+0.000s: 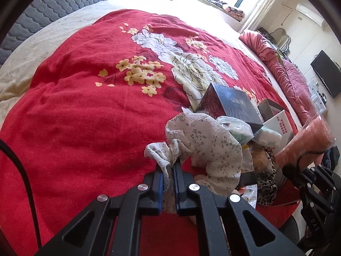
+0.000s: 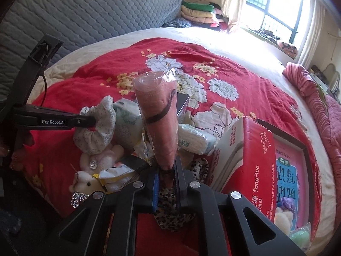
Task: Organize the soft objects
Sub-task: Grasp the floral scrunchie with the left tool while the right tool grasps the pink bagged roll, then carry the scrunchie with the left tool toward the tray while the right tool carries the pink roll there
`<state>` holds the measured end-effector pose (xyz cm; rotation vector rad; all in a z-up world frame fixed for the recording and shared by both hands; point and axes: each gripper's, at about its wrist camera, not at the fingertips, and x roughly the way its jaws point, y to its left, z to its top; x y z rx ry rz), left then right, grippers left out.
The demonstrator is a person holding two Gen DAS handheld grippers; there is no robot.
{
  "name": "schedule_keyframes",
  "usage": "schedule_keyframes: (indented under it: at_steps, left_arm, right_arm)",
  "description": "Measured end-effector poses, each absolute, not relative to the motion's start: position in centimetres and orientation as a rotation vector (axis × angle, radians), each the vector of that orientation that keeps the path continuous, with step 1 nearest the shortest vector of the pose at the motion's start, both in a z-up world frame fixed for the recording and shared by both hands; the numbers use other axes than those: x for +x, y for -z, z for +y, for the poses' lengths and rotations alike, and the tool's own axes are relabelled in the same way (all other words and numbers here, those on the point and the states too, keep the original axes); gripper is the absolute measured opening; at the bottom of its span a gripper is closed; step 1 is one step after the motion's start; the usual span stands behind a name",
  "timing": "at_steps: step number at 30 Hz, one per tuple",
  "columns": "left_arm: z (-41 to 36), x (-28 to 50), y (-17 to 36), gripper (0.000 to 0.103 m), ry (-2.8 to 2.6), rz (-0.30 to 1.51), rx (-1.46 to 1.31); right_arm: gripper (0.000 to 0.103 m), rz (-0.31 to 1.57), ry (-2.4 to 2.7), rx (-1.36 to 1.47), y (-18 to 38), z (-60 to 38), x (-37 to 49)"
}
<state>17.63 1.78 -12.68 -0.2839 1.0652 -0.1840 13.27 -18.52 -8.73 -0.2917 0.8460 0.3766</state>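
While its lower end hides between the pads, the right gripper (image 2: pixel 166 170) pinches a tall pink roll in clear plastic (image 2: pixel 156 115), angled downward. Beside it, the left gripper (image 1: pixel 168 166) clamps a crumpled white floral cloth (image 1: pixel 204 147) above clutter on the red flowered bedspread (image 1: pixel 85 106).

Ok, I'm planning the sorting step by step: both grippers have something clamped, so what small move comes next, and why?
Probably lift both pieces clear of the pile. The left gripper is shut on the floral cloth, the right gripper on the bagged pink item, and boxes and packets crowd the red blanket beneath.
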Motion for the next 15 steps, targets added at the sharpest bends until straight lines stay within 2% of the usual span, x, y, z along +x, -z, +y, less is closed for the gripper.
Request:
schedule_keyframes:
  at_steps: [15]
  left_arm:
    - [-0.8,12.9,3.6,0.008,0.179,0.887,-0.152]
  right_arm:
    - [0.011,0.739,-0.405,-0.161,2.6,-20.2,11.0]
